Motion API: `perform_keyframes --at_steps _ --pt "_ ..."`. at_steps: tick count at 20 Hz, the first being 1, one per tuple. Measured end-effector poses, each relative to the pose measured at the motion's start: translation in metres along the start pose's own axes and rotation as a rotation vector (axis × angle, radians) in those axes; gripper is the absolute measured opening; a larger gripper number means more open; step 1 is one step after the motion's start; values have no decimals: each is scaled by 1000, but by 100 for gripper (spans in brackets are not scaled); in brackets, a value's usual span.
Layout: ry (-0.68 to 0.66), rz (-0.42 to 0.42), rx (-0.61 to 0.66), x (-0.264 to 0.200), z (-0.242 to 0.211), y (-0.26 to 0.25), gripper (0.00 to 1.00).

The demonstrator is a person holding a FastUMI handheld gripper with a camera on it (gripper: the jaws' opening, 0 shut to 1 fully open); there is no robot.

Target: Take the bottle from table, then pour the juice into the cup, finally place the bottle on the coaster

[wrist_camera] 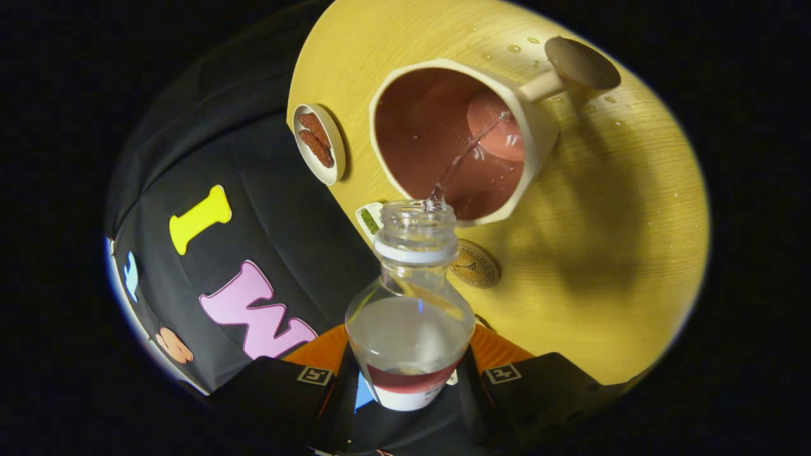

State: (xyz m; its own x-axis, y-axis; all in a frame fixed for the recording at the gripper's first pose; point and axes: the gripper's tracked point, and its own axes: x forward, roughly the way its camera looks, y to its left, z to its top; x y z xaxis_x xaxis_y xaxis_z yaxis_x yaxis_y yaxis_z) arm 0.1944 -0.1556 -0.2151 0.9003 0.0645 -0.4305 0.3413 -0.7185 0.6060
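Clear plastic: the clear plastic bottle [410,304] with a white neck ring and a red and white label sits low in the middle of the frame, clamped between the two fingers of the gripper [408,380], which press on its lower body from either side.
Tilt: the bottle leans forward, its open mouth reaching away from the fingers toward the cup's near rim.
Contents: clear liquid fills part of the bottle's round shoulder.
Stream: a thin clear stream of liquid [462,158] runs from the mouth into the cup.
Cup: the cream cup with a pinkish-brown inside [453,139] stands just beyond the bottle's mouth, in the upper middle, its handle pointing to the upper right; liquid pools in its bottom.
Coaster: a small round brown coaster [475,266] lies flat, just right of the bottle's neck and below the cup.
Table: the pale yellow wooden table [602,253] fills the right of the frame, with water drops near the handle.
Dish: a small cream round dish holding reddish-brown pieces [319,144] lies left of the cup.
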Motion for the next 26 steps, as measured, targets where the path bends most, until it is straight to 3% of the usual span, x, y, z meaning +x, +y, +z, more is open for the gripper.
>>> perform_keyframes --at_steps 18,26 --pt "17 56 273 -6 11 38 72" --pt "65 42 385 -9 0 55 71"
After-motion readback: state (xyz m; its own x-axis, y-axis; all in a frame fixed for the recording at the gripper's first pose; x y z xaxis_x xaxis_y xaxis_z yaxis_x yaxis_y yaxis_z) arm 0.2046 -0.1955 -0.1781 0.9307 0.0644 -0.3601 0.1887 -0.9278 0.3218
